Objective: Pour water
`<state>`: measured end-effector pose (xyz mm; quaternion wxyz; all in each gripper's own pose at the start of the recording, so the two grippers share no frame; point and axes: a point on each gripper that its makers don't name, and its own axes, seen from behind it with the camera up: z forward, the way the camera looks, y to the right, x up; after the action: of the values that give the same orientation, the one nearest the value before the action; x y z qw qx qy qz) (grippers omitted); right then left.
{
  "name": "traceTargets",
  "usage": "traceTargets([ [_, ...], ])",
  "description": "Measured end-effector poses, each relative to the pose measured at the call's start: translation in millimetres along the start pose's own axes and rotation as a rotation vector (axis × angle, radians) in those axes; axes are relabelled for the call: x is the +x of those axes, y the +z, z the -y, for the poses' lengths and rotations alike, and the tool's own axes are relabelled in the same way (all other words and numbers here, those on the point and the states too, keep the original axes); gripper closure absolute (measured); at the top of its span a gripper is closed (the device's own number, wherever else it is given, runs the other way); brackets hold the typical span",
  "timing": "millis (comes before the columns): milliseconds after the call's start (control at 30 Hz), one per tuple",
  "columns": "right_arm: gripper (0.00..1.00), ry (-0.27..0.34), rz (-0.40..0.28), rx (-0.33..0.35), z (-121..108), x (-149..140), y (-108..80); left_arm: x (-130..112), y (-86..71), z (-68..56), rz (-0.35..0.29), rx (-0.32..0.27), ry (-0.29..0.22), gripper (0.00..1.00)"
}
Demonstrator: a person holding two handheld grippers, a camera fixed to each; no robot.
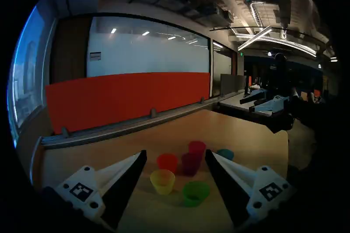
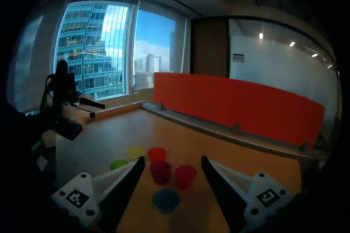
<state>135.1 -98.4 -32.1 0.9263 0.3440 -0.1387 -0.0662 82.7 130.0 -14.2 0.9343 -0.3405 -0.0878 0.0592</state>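
The left tongs (image 1: 175, 151) stand wide open with nothing between the fingers. The right tongs (image 2: 172, 158) are open equally wide and also empty. Both hover above the pale wooden bench (image 1: 245, 132). The task's things are six small cups in a loose group on this bench. In the left gripper view the yellow plastic cup (image 1: 162, 181) and the green plastic cup (image 1: 195, 193) are nearest. The orange plastic cup (image 1: 167, 162) and the dark purple plastic cup (image 1: 190, 164) stand just behind them. The red plastic cup (image 1: 197, 147) is farther, and the teal plastic cup (image 1: 225, 154) is at the right, partly hidden by a finger. I judge that the pouring has not begun, and the step in hand is the approach and the choice of a cup. The next move calls for closing one pair of tongs on the wall of a single cup without pushing its neighbours, because they stand very close together. Whether any cup holds water I cannot tell, since the insides are dark. The room far behind is dim and hard to make out.
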Motion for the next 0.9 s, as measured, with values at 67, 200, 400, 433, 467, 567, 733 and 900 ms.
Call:
traceTargets([
  [67,0.0,-0.001,0.021,0.005,1,-9,1.9,-8,1.0,-1.3,0.011,-0.005,0.004,0.0],
  [200,0.0,-0.007,0.059,0.014,3,-28,5.8,-24,2.7,-5.8,0.035,-0.022,0.008,0.0],
  [400,0.0,-0.016,0.105,0.026,7,-55,11.1,-47,8.4,-11.4,0.068,-0.05,-0.005,0.0],
  [433,0.0,-0.017,0.112,0.025,6,-59,11.9,-51,9.2,-12.4,0.075,-0.054,-0.006,0.0],
  [467,0.0,-0.019,0.119,0.024,6,-63,12.6,-55,9.9,-13.5,0.081,-0.058,-0.006,0.0],
  [567,0.0,-0.023,0.142,0.022,5,-77,15.0,-67,12.2,-17.8,0.103,-0.072,-0.005,0.0],
  [733,0.0,-0.029,0.181,0.022,3,-101,18.4,-90,16.6,-26.1,0.145,-0.092,0.006,0.0],
  [900,0.0,-0.033,0.215,0.018,2,-124,22.7,-113,21.9,-30.9,0.19,-0.105,0.004,0.0],
])
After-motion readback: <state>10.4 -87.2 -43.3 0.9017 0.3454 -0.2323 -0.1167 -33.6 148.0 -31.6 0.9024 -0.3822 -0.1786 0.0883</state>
